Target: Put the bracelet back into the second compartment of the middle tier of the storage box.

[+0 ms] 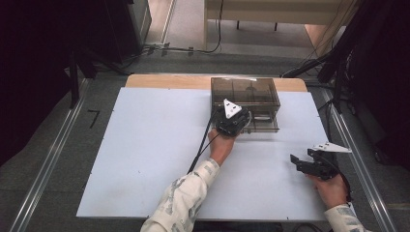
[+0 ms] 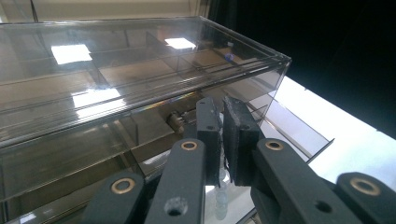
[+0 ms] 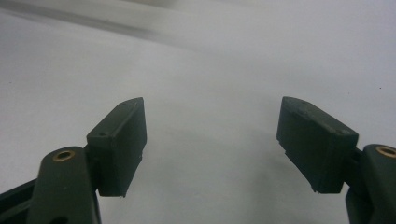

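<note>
White board (image 1: pixel 154 159) covers the tabletop; a bare wooden strip (image 1: pixel 164 80) shows along its far edge. Smoked clear drawer box (image 1: pixel 245 92) sits on the board at the far edge, right of centre. Near the box, the board's surface is plain, unmarked white.

Smoked clear drawer box (image 1: pixel 245 92) blocks the table's (image 1: pixel 154 145) far centre; its pulled-out drawer (image 1: pixel 261 123) juts nearward. Left half and near right stretch lie open for passage.

Glossy smoked clear-plastic drawer box (image 1: pixel 245 92) on a matt white board (image 1: pixel 145 154).
</note>
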